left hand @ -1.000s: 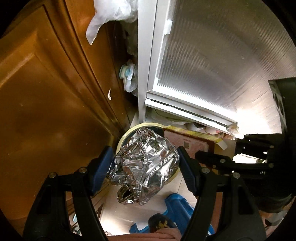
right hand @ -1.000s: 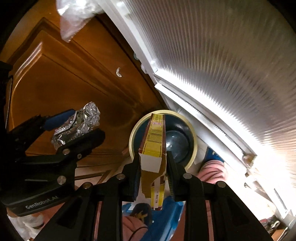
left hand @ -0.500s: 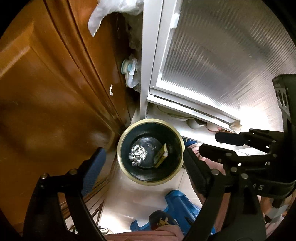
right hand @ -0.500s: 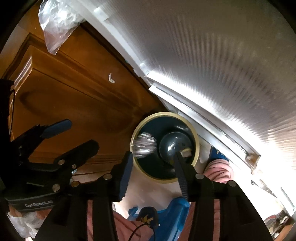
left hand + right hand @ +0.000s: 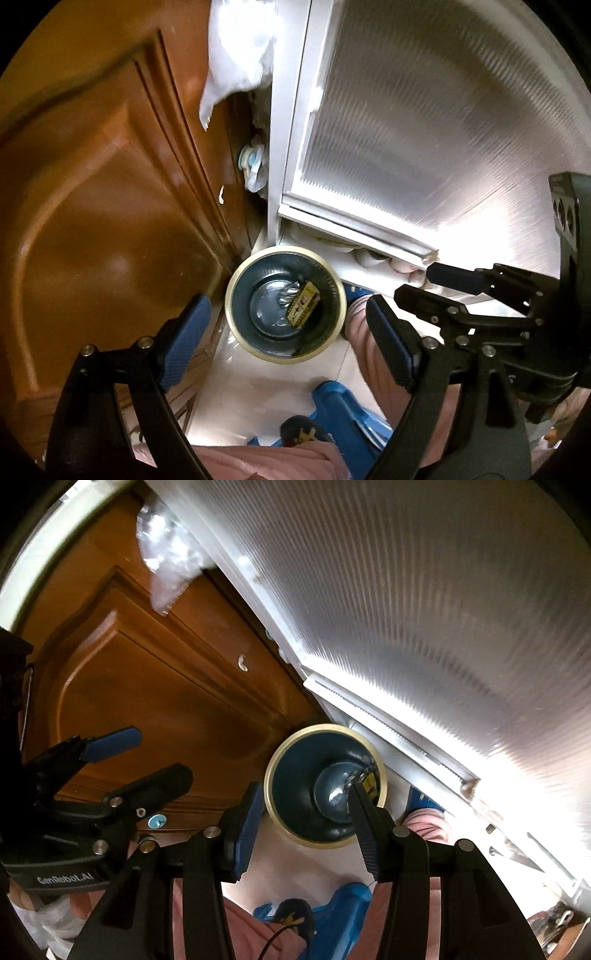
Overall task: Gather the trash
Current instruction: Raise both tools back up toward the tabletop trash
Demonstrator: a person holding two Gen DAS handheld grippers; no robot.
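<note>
The trash bin, dark blue inside with a cream rim, stands on the floor in the corner between the brown wooden cabinet door and the white ribbed panel. Inside the bin, on its bottom, lie the yellow carton and the crumpled foil just beside it. Above the bin, the left gripper and the right gripper each hang with fingers spread apart and holding nothing.
</note>
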